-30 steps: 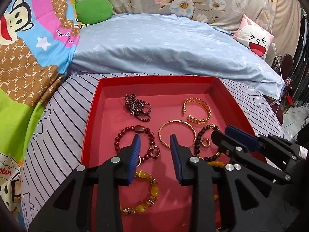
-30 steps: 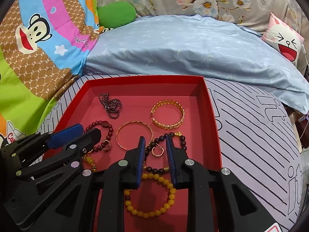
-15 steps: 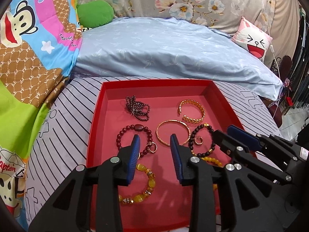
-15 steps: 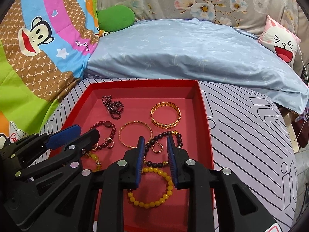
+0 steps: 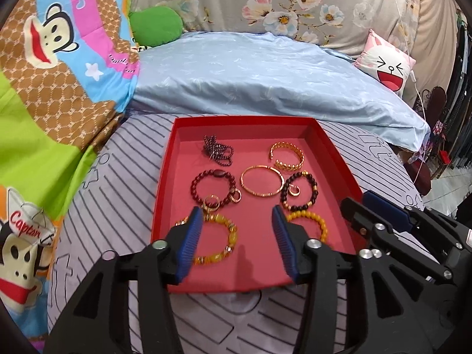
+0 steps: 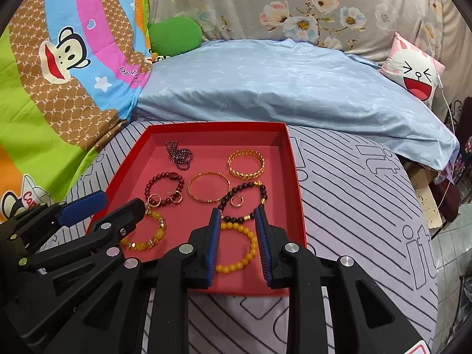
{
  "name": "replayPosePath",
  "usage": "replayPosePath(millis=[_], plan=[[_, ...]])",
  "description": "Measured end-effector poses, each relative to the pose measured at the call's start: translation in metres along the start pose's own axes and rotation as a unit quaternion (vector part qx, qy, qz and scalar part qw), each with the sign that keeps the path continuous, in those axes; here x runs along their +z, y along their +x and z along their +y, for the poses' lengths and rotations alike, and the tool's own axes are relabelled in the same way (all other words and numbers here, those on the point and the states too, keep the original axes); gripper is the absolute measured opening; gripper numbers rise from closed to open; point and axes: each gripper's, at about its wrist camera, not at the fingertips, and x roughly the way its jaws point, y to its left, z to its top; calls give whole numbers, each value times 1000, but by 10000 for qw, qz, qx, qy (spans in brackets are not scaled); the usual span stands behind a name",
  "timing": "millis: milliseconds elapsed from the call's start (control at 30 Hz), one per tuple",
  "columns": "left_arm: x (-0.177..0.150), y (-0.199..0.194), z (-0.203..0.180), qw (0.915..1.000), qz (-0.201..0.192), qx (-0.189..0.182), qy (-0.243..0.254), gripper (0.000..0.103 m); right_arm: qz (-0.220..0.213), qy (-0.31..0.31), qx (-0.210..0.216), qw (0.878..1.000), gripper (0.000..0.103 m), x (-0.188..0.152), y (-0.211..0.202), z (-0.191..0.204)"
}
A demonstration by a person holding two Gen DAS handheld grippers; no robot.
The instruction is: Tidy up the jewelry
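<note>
Beyond left claw [image 5: 237, 214] (opening): red tray [image 5: 332, 159]

Materials before you: matt card, polished metal, glossy beads

Your red tray [image 5: 165, 183] looks matt card; gold bangle [image 5: 261, 184] and gold cuff [image 5: 287, 156] polished metal; yellow bead bracelet [image 6: 236, 247] glossy; striped bedsheet [image 6: 354, 194] soft cloth; each tool's ribbed blue pads [image 5: 191, 244] on matt black plastic.

Red tray [image 5: 165, 183] showing a pink floor, lying ahead of the black grippers with blue pads [image 5: 188, 236]. Yellow bead bracelet [image 6: 236, 247] sitting between the right pads; gold bangle [image 5: 261, 184], dark red beads [image 5: 214, 185] beyond. Grey sheet [image 6: 354, 194] bearing black stripes; pale blue quilt [image 5: 265, 73] farther ahead.
</note>
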Motion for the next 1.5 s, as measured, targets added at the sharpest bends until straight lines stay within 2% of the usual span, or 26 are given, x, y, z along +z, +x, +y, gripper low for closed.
replayPosePath(millis=[267,733,1133,1367,1500], plan=[[-21,-20,0,9999,-18,84,-59,57,-26,68,-125,9999,38,-21,-21,-3],[-56,-43,3,9993,-4,328,-183,83,36,259,-267,9993,55,-55,-40,-13],[-76,-54,8,9985,-87,478,-263,93,17,454,-381,9982,71,-76,-48,-19],[-82,-54,10,9982,-58,569,-204,94,-35,310,-610,9977,80,-84,-51,-16],[-85,-53,14,9978,-26,598,-299,94,-60,305,-537,9981,84,-87,-53,-18]])
